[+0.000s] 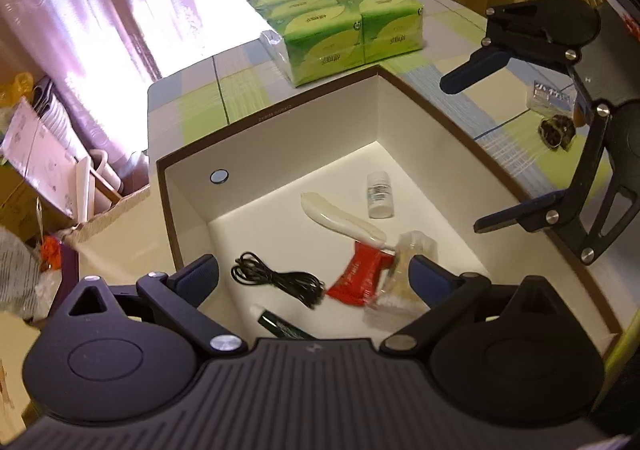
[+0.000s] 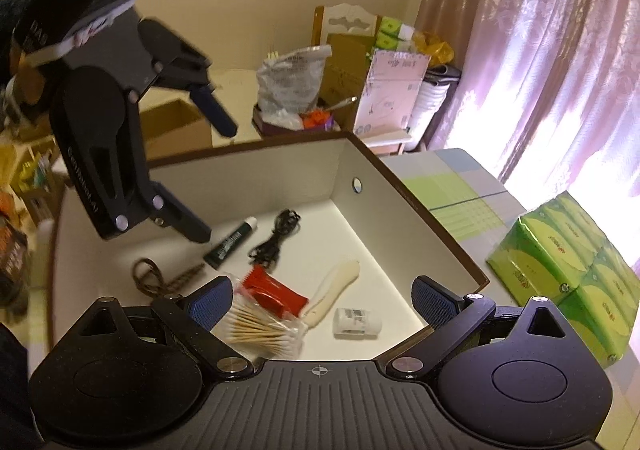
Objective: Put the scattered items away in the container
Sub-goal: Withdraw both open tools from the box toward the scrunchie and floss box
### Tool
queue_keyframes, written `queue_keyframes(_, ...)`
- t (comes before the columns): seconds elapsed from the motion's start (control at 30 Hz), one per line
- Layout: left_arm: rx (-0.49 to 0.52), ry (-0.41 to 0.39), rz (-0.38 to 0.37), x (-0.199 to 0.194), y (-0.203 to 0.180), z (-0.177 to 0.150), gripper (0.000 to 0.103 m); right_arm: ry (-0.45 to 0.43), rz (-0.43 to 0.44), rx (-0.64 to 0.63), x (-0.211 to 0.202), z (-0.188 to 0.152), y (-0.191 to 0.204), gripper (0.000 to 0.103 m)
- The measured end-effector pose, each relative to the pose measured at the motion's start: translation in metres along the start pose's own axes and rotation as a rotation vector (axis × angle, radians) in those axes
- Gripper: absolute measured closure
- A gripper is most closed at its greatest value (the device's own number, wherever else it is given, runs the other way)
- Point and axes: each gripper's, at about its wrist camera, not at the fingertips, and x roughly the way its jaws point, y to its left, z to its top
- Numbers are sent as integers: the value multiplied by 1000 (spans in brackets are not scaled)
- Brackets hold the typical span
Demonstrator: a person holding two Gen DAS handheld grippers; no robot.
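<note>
I hold both hand-held grippers over the brown-rimmed white box [image 1: 416, 98] on the desk [image 1: 452, 38], each with its fingers spread wide and nothing between them. My left hand-held gripper [image 1: 316, 276] hangs above the near end of the box; my right hand-held gripper [image 2: 322, 294] hangs over the opposite rim, its fingers reaching in from the side in the left wrist view.

Inside the box, on its white floor, lie a coiled black cable [image 1: 280, 282], a red packet [image 1: 358, 278], a clear bag of cotton swabs [image 2: 262, 328] partly over that packet, a cream-coloured curved handle [image 1: 340, 216], a small white bottle [image 1: 379, 194] on its side, and a dark green tube [image 2: 230, 242] with a white cap. The right wrist view also shows a brown looped item [image 2: 154, 276] near the box's left wall; I cannot tell what it is.

Outside the box, a green multipack of tissues [image 1: 348, 26] stands on the checked desk cover just beside the far corner. Two small things remain on the desk near my right hand-held gripper: a clear packet [image 1: 554, 96] and a dark crumpled object [image 1: 554, 132], both well apart from the box's contents.
</note>
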Motion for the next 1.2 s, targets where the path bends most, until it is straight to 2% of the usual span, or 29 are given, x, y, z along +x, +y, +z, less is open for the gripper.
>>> queue_keyframes(0.23, -84, 20, 44, -32, -19, -15, 3, -55, 24, 45, -35, -4, 17, 2)
queue_keyframes(0.6, -232, -8, 123, -86, -58, -52, 3, -105, 72, 95, -86, -33, 51, 2)
queue_keyframes(0.83, -317, 19, 137, -100, -95, -74, 3, -97, 106, 158, -114, -58, 64, 2)
queue_keyframes(0.97, -355, 37, 119, -105, -116, -82, 3, -81, 123, 195, -127, -73, 67, 2)
queue_keyframes(1.2, -370, 63, 96, -104, -158, -82, 3, -37, 130, 259, -149, -96, 71, 2)
